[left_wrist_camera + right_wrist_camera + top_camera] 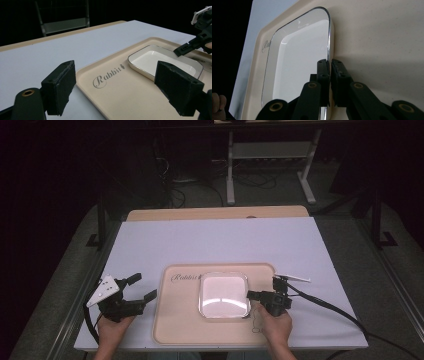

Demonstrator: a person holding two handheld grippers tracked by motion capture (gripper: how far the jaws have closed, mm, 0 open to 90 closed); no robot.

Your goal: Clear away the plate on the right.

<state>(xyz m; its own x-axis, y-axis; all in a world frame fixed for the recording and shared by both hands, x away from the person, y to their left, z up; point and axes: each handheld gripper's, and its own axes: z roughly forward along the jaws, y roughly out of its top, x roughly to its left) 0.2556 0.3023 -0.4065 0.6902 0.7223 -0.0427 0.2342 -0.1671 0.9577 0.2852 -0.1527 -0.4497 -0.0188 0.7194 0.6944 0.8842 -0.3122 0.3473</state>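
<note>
Right tongs (329, 65) pinch the thin rim of the white dish (224, 295) sitting in the beige tray (175, 325), left tongs (137, 290) gaping wide beside it, so lifting by one edge could tip the dish or let it slip free.

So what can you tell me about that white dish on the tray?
The white dish is a shallow, glossy square with rounded corners and a thin metallic-looking rim, seemingly ceramic, and empty. It lies flat on the beige tray, right of the "Rabbit" lettering. The right gripper is pinched shut on its right rim; the left gripper stands open, apart.
</note>
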